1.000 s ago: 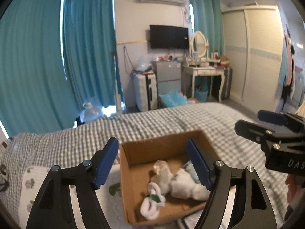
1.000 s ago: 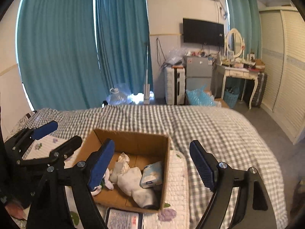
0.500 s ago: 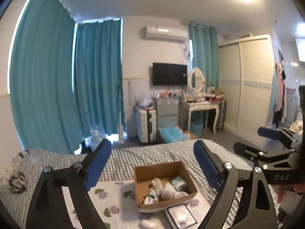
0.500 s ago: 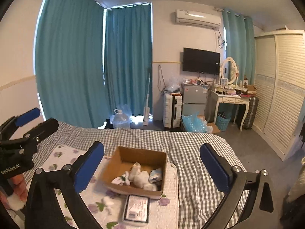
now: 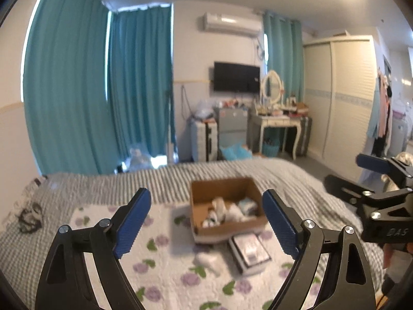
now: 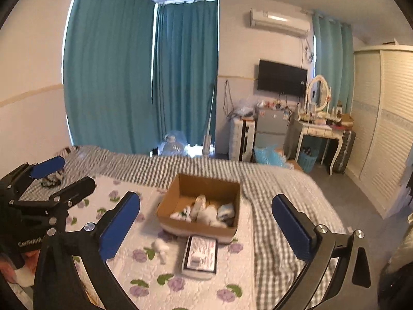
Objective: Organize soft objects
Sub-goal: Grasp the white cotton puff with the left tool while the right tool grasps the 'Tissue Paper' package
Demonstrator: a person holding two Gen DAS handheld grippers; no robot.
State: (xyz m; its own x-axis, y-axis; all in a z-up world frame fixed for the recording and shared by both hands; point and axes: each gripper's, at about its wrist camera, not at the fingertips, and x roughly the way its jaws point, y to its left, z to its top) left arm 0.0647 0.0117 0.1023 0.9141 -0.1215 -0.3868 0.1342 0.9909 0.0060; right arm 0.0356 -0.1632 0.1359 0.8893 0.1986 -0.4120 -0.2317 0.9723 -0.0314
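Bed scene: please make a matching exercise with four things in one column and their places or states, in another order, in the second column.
Things:
1. cardboard box
2. white sock
3. flat packet
4. left gripper

Places or states:
a. open, holding nothing
b. loose on the flowered quilt, left of the packet
c. holds white soft items
d. lies just in front of the box

Pairs: 1-c, 2-b, 3-d, 4-a

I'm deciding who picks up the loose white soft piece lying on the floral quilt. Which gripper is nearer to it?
Left, though only slightly. The white soft piece lies between the left gripper fingers' line; from the right gripper it sits off toward its left finger.
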